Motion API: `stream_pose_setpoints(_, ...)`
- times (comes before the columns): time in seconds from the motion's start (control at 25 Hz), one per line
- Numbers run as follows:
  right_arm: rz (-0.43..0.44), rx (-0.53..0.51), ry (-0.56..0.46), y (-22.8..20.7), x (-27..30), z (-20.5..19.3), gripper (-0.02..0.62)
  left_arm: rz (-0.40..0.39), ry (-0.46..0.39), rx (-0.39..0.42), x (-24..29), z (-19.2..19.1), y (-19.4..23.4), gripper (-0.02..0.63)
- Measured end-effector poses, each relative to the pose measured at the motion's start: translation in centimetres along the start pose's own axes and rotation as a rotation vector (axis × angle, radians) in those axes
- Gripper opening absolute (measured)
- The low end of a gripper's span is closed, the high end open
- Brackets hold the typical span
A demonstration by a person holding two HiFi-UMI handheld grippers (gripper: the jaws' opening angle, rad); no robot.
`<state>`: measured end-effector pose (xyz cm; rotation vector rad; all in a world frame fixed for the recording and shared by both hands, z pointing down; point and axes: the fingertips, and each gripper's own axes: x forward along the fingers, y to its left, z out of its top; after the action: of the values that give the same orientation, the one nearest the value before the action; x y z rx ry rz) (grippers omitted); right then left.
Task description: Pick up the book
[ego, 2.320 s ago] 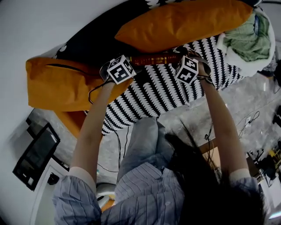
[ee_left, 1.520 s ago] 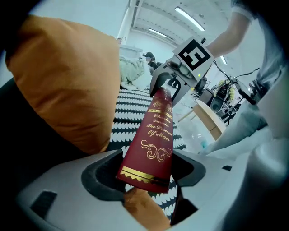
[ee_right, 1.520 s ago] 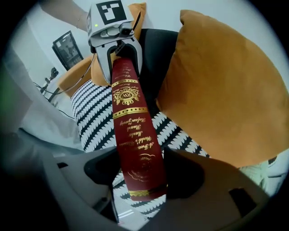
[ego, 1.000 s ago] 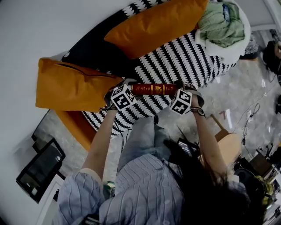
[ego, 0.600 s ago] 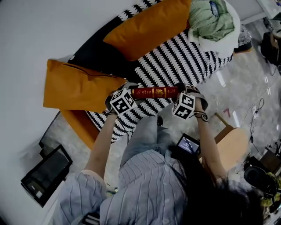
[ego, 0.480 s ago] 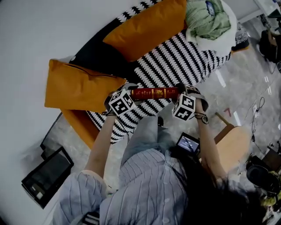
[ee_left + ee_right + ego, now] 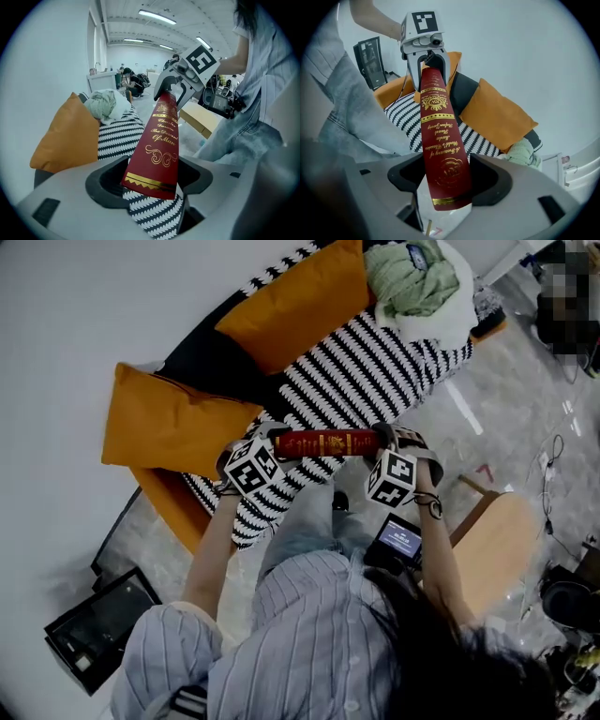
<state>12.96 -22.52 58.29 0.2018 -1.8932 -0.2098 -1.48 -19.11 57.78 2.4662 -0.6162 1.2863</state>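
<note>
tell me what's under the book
The book is held at its ends by the left gripper and right gripper. Below it show the edge of the striped cushion and the person's leg; the patch straight beneath is covered.

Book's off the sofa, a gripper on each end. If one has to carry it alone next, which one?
Right, narrowly. Both grippers are shut on the book, but its end looks seated slightly deeper between the right gripper's jaws than the left gripper's. It's a close call.
</note>
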Motion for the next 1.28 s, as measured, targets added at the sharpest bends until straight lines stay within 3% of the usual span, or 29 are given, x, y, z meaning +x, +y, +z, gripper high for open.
stream_pose_setpoints(0.28, -0.061, 0.009, -0.029, 3.1, -3.9, -2.0, 0.293, 0.054, 0.001, 0.056, -1.5, 1.9, -4.8, 0.310)
stream_pose_setpoints(0.68, -0.078, -0.034, -0.070, 7.3, -6.8, -3.3, 0.293, 0.117, 0.031, 0.038, -2.9, 2.0, -10.7, 0.310)
stream_pose_setpoints(1.28, -0.039, -0.063, -0.117, 9.7, -6.4, -1.6, 0.293, 0.142, 0.093, -0.007, -4.7, -0.4, -12.7, 0.310)
